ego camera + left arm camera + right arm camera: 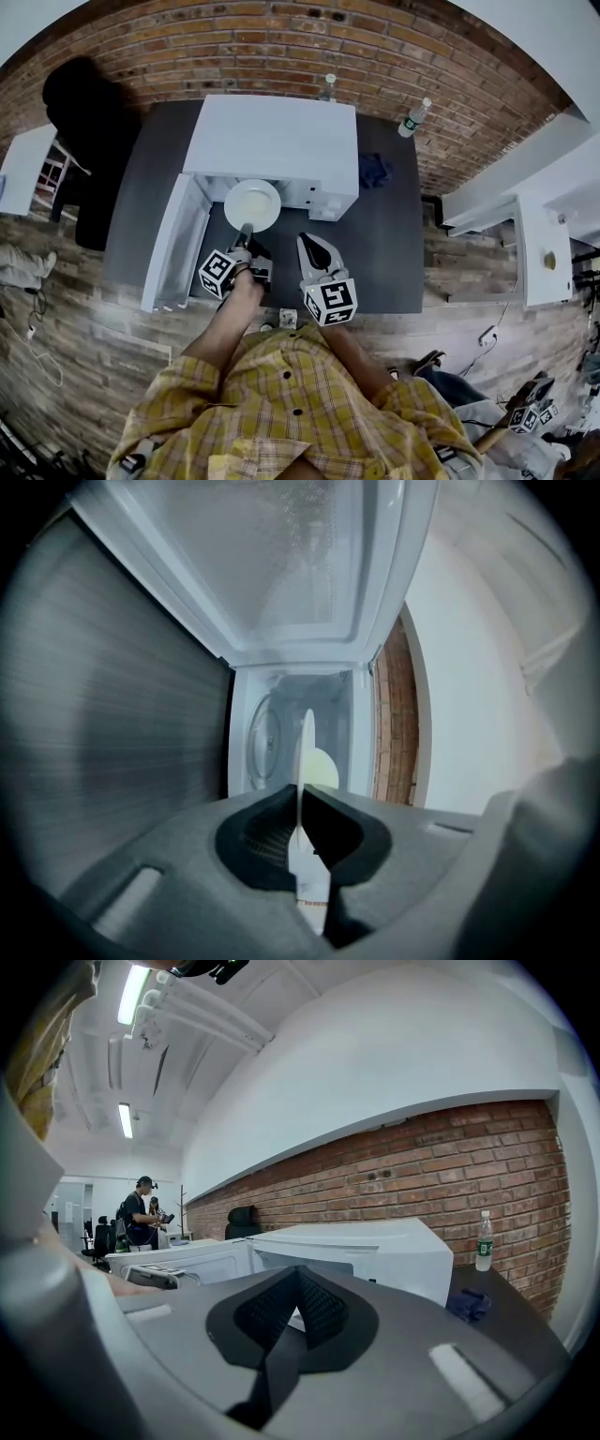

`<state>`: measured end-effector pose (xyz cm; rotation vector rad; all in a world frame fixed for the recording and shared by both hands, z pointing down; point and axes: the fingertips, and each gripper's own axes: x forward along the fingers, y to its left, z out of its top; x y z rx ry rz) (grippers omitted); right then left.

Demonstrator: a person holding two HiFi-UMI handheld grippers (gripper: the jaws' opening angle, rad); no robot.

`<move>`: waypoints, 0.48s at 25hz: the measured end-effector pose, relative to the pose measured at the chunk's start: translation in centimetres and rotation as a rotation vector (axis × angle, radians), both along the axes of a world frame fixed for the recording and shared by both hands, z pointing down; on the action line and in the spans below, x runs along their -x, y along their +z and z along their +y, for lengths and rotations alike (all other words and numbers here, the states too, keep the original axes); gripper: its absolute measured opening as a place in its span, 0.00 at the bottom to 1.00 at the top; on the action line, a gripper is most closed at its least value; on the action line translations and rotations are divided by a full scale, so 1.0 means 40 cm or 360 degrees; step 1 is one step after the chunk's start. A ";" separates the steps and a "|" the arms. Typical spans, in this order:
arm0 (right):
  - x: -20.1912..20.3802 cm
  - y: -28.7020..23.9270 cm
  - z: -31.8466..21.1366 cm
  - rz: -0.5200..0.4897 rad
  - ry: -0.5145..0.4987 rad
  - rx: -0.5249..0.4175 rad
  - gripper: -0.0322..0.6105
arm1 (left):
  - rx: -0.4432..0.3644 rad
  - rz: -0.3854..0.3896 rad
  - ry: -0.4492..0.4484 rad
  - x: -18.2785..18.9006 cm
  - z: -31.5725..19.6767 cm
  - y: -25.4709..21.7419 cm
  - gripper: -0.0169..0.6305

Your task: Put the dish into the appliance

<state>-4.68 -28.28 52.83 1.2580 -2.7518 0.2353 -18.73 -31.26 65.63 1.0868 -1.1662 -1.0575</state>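
A white plate (253,203) hovers level just in front of the open mouth of the white microwave (281,141). My left gripper (246,232) is shut on the plate's near rim. In the left gripper view the plate (305,752) shows edge-on, pinched between the jaws of the left gripper (300,794), and the oven cavity with its glass turntable (264,742) lies straight ahead. My right gripper (312,244) hangs to the right of the plate, away from it. The right gripper view shows this gripper (298,1279) shut and empty, facing the microwave (375,1251).
The microwave door (173,244) is swung open to the left over the dark table (394,253). A blue cloth (374,171) lies right of the oven, with two bottles (413,117) by the brick wall. A black chair (84,122) stands at left. People (141,1213) stand far off.
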 end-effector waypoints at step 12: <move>-0.022 0.019 -0.060 -0.0008 0.0012 0.0024 0.06 | 0.0047 -0.0035 -0.0014 0.013 -0.118 0.111 0.05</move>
